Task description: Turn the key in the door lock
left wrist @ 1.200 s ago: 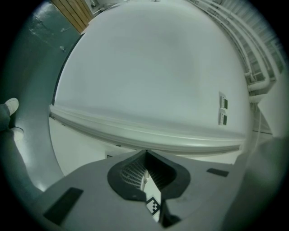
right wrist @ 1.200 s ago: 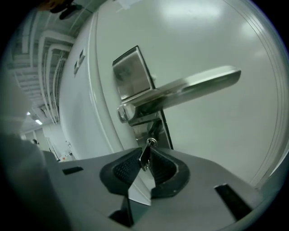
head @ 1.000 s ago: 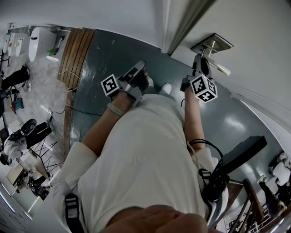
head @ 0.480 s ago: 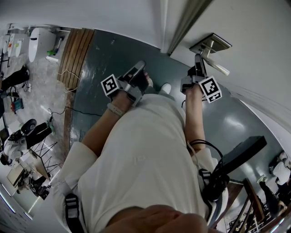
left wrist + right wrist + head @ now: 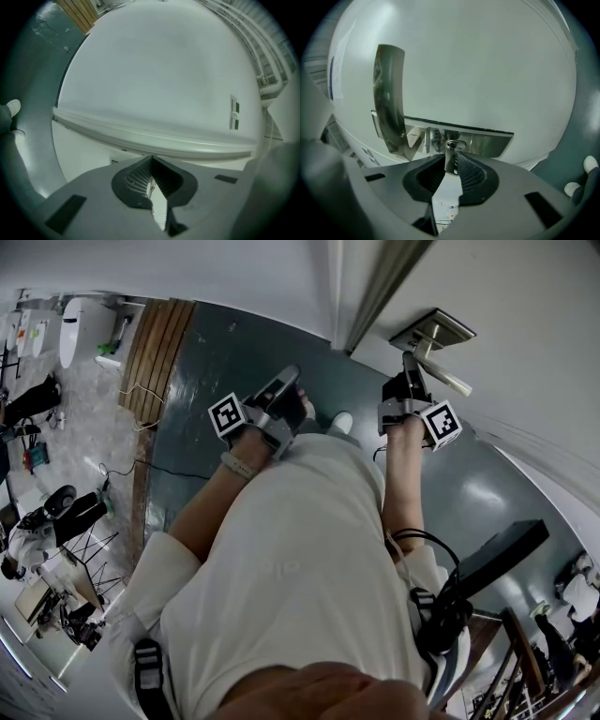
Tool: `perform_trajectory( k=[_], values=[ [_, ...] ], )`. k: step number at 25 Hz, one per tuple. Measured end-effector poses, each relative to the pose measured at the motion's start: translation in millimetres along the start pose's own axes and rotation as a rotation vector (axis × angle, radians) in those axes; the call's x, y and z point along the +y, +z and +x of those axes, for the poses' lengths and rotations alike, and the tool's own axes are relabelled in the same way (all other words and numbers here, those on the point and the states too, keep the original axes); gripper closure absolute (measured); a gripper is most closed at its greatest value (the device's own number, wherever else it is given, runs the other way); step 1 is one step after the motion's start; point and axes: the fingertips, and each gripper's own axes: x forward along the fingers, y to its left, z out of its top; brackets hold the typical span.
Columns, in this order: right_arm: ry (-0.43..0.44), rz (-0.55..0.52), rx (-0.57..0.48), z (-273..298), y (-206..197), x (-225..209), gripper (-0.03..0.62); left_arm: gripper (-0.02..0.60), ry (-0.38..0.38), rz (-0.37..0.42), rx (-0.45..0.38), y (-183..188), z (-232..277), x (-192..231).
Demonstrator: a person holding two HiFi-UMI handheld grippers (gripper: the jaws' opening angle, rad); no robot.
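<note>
Metal key (image 5: 450, 164) in lock (image 5: 458, 143) | gripped between right gripper (image 5: 451, 157) jaws, just easing open | left gripper (image 5: 151, 160) clenched, empty

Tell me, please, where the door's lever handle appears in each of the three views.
Head view: the lever handle is at upper right, sticking out just below its plate.
Left gripper view: not in it.
Right gripper view: the handle stands upright, left of centre.
Shared landmark: the metal lock plate at the handle's base, which shows in the head view and the right gripper view.
</note>
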Motion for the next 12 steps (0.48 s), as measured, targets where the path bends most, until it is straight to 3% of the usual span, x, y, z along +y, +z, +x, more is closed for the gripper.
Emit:
perform_trajectory(
  k=[5,12],
  values=[
    [0.059,0.063,0.002,0.8,-0.7,-0.9,0.516,0.574,0.005,-0.006,-0.003,0.6,-0.1,1.9],
    [0.158,0.250,-0.010,1.1,0.2,-5.4,0.513,0.574,0.006,-0.009,-0.002,0.3,0.4,3.1]
  ],
)
